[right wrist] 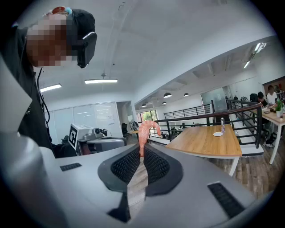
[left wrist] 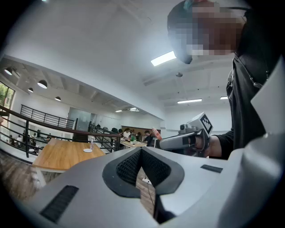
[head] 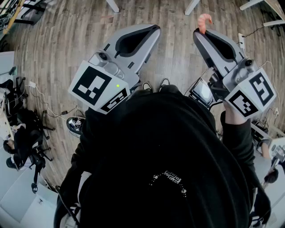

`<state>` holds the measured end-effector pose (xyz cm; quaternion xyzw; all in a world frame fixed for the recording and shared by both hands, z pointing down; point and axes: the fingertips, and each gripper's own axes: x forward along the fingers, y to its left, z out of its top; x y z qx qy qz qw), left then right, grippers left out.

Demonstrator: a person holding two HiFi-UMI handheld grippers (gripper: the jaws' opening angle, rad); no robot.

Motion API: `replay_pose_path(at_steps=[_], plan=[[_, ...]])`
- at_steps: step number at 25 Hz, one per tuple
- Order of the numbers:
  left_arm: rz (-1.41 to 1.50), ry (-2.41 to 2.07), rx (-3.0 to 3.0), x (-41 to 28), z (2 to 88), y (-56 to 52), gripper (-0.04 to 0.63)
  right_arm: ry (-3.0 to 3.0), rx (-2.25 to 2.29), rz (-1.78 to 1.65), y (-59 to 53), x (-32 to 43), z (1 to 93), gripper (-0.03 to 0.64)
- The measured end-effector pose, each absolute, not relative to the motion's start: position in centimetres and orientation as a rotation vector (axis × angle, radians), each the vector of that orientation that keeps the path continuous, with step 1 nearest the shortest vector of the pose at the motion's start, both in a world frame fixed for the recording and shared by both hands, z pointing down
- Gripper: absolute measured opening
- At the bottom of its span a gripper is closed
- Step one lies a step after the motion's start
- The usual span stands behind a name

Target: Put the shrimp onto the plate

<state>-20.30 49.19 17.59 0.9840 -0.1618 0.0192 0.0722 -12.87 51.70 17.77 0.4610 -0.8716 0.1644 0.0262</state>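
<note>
A pink curled shrimp [head: 205,20] sticks up from the tips of my right gripper [head: 198,32], which is shut on its lower end. In the right gripper view the shrimp [right wrist: 145,130] rises between the dark ribbed pads [right wrist: 126,165]. My left gripper [head: 156,28] is held level beside it, jaws together with nothing between them. Both are raised in front of the person's chest, above the floor. A small white plate [right wrist: 217,134] lies on a distant wooden table [right wrist: 202,142]. The same plate [left wrist: 87,150] shows in the left gripper view.
Wood plank floor [head: 67,40] lies below, with white table legs [head: 113,5] at the far edge and cables and gear [head: 73,124] near the person's feet. A black railing [right wrist: 209,118] stands behind the wooden table. A bottle [right wrist: 222,125] stands by the plate.
</note>
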Motion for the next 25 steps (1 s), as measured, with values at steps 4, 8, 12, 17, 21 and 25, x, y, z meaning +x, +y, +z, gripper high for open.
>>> replay_pose_path(at_steps=[4, 8, 12, 17, 21, 25], plan=[[0.027, -0.475, 2.935, -20.0, 17.4, 49.2, 0.005, -2.688, 1.421, 0.500, 51.6, -12.8, 17.9, 0.041], [0.025, -0.483, 2.958, -19.5, 17.2, 49.3, 0.005, -2.709, 1.437, 0.551, 51.5, -12.3, 17.8, 0.041], [0.009, -0.457, 2.984, -18.6, 16.9, 49.6, 0.005, -2.686, 1.447, 0.536, 51.6, -11.5, 18.0, 0.041], [0.009, -0.325, 2.991, -17.0, 17.0, 50.9, 0.005, -2.736, 1.417, 0.605, 51.5, -10.4, 18.0, 0.041], [0.008, -0.339, 2.985, -16.0, 17.0, 50.4, 0.005, -2.726, 1.437, 0.576, 51.5, -8.9, 18.0, 0.041], [0.007, -0.320, 2.992, -14.8, 17.0, 50.6, 0.005, -2.719, 1.434, 0.536, 51.5, -7.9, 18.4, 0.041]])
